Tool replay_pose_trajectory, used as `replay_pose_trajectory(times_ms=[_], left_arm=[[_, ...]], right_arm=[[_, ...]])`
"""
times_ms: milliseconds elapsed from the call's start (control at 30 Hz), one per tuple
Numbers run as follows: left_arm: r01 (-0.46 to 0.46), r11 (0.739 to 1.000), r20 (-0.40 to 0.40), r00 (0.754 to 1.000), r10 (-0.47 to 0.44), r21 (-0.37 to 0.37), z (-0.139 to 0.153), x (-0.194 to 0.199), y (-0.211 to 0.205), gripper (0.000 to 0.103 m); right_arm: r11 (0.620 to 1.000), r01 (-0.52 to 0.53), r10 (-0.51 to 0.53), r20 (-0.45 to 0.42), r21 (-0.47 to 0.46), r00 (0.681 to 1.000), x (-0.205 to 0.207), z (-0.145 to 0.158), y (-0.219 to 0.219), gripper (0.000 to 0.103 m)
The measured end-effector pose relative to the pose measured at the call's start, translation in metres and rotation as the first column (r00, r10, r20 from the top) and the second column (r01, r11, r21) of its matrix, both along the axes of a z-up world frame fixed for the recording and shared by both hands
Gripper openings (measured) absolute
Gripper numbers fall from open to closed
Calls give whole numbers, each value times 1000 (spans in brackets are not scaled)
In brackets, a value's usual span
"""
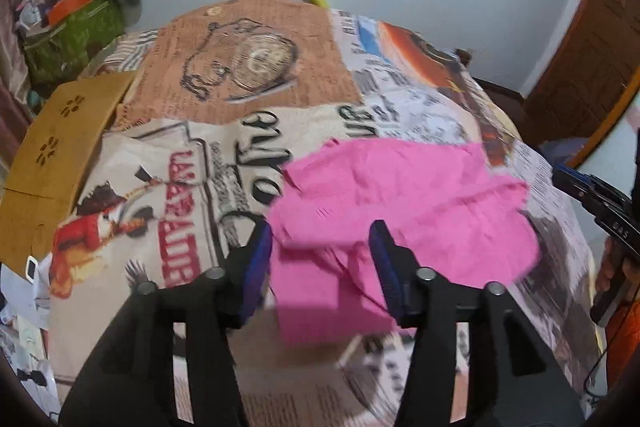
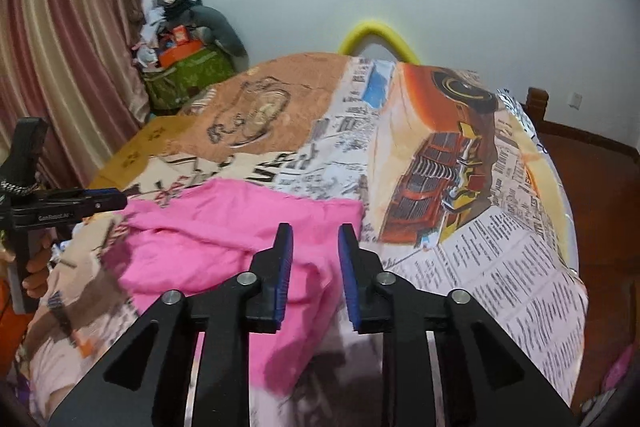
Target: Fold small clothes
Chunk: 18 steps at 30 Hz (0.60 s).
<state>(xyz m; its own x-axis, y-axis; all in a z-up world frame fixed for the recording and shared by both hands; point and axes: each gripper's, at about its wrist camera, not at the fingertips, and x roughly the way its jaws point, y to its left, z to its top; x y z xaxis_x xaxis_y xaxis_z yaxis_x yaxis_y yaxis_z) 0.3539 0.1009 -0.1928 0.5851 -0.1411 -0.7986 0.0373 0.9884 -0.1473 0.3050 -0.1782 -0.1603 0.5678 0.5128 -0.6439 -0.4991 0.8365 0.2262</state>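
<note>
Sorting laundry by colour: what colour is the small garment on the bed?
Plain bright pink garment, clearest in the left wrist view.

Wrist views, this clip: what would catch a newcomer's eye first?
The bright pink garment lies rumpled in the middle of the bed, loud against the newspaper-print bedspread. Right over its near edge hang the left gripper and the right gripper, both open with blue pads, pressing on nothing. Behind the bed's far edge a yellow foam arch stands out against the pale wall.
</note>
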Motion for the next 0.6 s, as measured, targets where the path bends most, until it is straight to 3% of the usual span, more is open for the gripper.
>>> replay_pose_trajectory(times_ms=[67,200,433,600], left_arm=[[29,1000,-21,999,-28,3,-3,-12,-10,52],[87,996,-64,994,-87,0,-17,-32,-30,67],[133,990,-140,982,-125,49,-48,-27,-61,68],[109,992,-132,986,-100,67,-51,-2,-61,68]], right_arm=[[1000,-19,19,-8,-3,1000,-9,0,2,22],[998,-65,64,-39,-27,997,-28,-11,10,22],[991,-116,110,-98,-61,989,-33,-37,27,22],[988,-143,135,-118,-58,984,-17,-45,43,22]])
